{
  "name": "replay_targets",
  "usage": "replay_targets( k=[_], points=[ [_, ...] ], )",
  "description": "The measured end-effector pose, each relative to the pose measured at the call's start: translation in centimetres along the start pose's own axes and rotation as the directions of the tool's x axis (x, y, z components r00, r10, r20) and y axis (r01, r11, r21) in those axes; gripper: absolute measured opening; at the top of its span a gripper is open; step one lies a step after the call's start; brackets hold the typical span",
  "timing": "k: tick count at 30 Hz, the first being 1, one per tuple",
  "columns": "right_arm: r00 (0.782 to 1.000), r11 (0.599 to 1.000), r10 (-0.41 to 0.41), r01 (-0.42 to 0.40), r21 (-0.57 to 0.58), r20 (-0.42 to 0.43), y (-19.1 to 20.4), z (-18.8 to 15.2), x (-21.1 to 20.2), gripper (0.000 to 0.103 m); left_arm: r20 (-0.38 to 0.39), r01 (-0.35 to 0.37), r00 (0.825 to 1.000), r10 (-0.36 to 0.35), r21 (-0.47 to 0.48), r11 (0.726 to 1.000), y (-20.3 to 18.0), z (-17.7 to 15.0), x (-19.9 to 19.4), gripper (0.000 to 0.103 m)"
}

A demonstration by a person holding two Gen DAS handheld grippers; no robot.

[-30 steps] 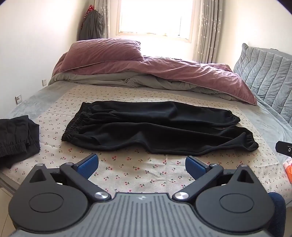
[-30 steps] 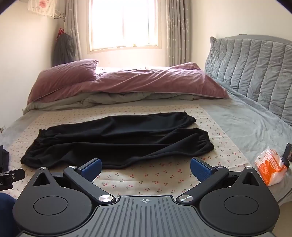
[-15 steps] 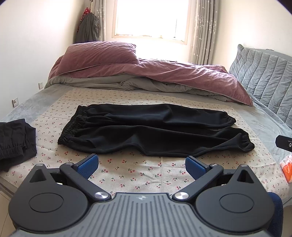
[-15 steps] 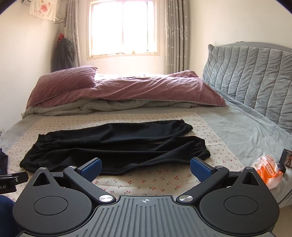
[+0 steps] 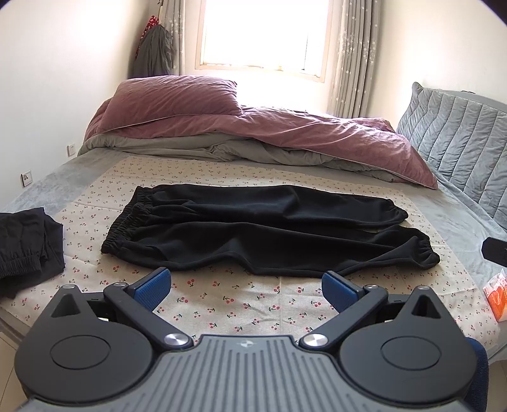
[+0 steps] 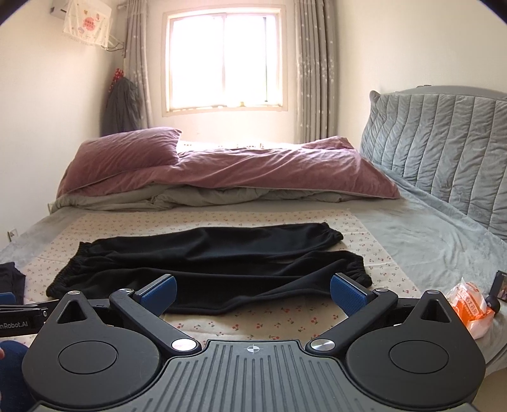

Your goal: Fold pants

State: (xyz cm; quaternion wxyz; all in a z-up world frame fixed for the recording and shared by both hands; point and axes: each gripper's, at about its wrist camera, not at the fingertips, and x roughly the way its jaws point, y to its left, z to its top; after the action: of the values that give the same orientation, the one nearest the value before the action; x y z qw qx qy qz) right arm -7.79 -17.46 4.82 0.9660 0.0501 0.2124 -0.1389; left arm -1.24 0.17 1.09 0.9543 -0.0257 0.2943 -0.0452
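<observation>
Black pants [image 5: 259, 231] lie unfolded mid-bed; left gripper [image 5: 245, 285] and right gripper [image 6: 252, 293] hover spread, probably approaching waistband and cuffs.

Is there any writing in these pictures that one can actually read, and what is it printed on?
"nRobot.AI": white letters on the black bar of the left gripper, cut off at the picture's edge, so the start is missing.
Orange packet on the bed: printed characters, too small to read.
White cloth hanging high on the wall: a pink design, too blurred to read.
Nothing else bears legible text.
</observation>
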Motion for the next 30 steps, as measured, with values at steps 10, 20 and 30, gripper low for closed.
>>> replay_targets(
  k=[10,20,30],
  points=[
    [0.999,0.997,0.052,-0.052,0.049,-0.002,-0.4,-1.4,0.4,0.103,-0.004,-0.004,1.000,0.004,0.002,1.000,0.1,-0.1,0.1,0.099],
    [0.999,0.999,0.006,-0.003,0.050,-0.044,-0.4,-1.9,1.4,0.103,-0.016,-0.011,1.000,0.011,0.000,1.000,0.2,-0.2,0.7,0.099],
    [0.997,0.999,0.019,-0.016,0.043,-0.072,0.1,-3.1,2.8,0.103,-0.032,-0.042,0.999,0.042,-0.001,0.999,0.6,-0.6,1.8,0.099]
  ],
)
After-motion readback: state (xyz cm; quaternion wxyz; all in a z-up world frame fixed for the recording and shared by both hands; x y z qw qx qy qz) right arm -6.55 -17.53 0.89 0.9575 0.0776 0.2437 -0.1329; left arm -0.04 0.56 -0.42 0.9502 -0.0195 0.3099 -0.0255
